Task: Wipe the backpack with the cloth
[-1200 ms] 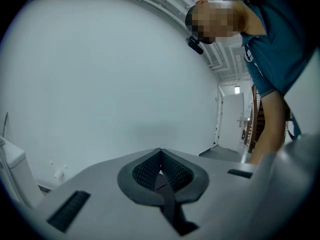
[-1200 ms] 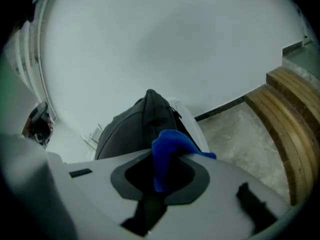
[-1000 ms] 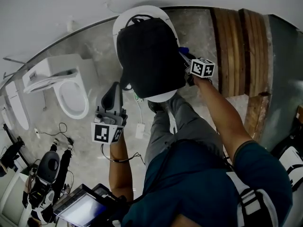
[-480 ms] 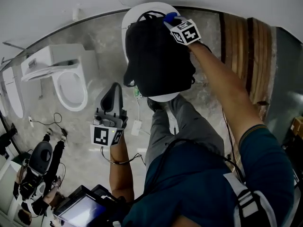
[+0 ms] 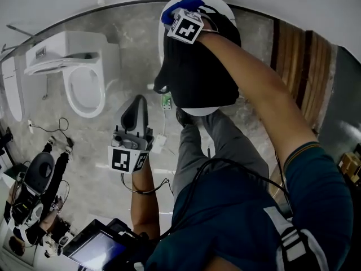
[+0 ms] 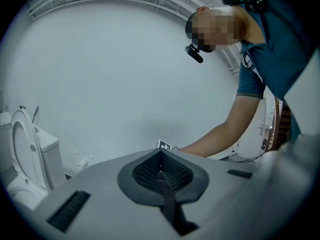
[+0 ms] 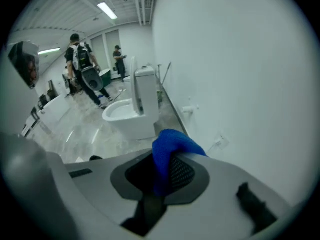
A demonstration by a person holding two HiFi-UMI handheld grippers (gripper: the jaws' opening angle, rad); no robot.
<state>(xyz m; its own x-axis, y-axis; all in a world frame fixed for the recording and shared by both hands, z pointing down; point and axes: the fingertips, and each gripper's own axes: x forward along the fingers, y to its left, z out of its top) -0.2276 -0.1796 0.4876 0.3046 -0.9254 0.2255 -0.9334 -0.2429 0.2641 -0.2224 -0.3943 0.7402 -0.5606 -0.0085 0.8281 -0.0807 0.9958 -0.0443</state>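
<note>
The left gripper (image 5: pixel 137 105) hangs idle, well apart from the bag, jaws pressed together on nothing. The black backpack (image 5: pixel 197 72) lies on a white toilet (image 5: pixel 197 112); the right arm (image 5: pixel 254 95) stretches to its far end, right gripper (image 5: pixel 176 14) pinching the blue cloth (image 5: pixel 181 5) there. Likely mid-wipe: next, drag the cloth back across the fabric.

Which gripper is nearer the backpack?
Right. The right gripper, shut on the blue cloth, is at the backpack's far top end, seemingly against it. The left gripper is shut, empty, off the backpack's left side over the floor.
</note>
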